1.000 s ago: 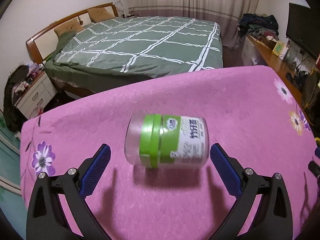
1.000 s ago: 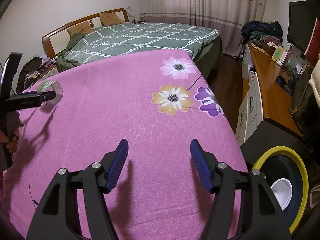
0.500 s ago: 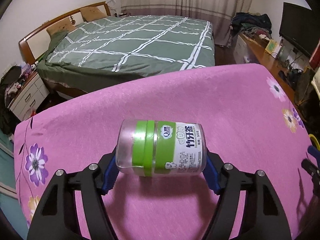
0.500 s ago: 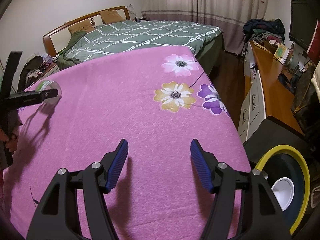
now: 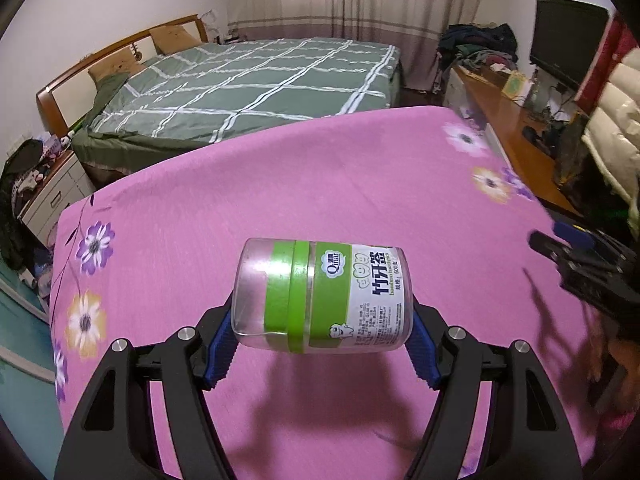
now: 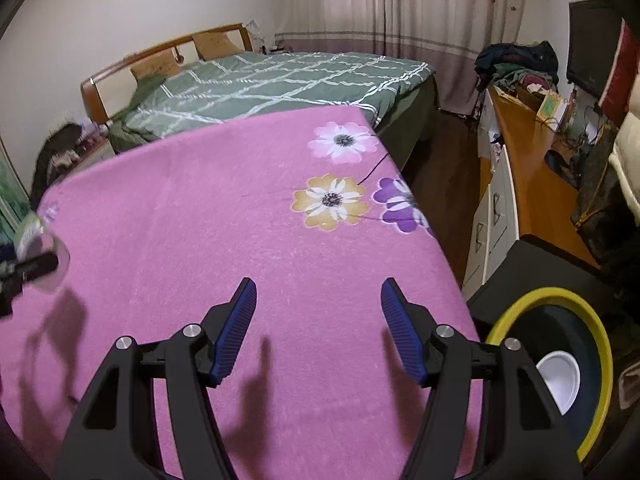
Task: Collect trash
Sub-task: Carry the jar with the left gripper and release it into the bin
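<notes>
Bedroom setup: pink floral tablecloth [image 5: 320, 200] is covering the work surface, with a green plaid bed [image 5: 256, 80] sitting behind it in the upper half of both views.

Change over the last second: the left gripper [image 5: 320, 336] was standing wide around the toothpick jar [image 5: 324, 296] as it lay on the cloth; it has since closed, and the blue pads are now pressing on both ends of it. The clear jar with its green band is lying sideways at centre frame and riding clear of the cloth, with its shadow sitting detached below it. So the pick looks done and the carry is starting.

In the right wrist view the same jar is showing blurred at the far left edge [image 6: 36, 240].

Right gripper [image 6: 316, 328] is hanging over the cloth at lower centre, pads well apart, nothing between them.

Yellow-rimmed trash bin [image 6: 600, 352] is sitting off the table edge at lower right of the right wrist view, with a white bowl-like item [image 6: 560, 376] already inside. That is probably where the jar is going.

Risk: it's an end-to-end hold on smooth plastic, so the jar could pivot or slip out during the swing across.
</notes>
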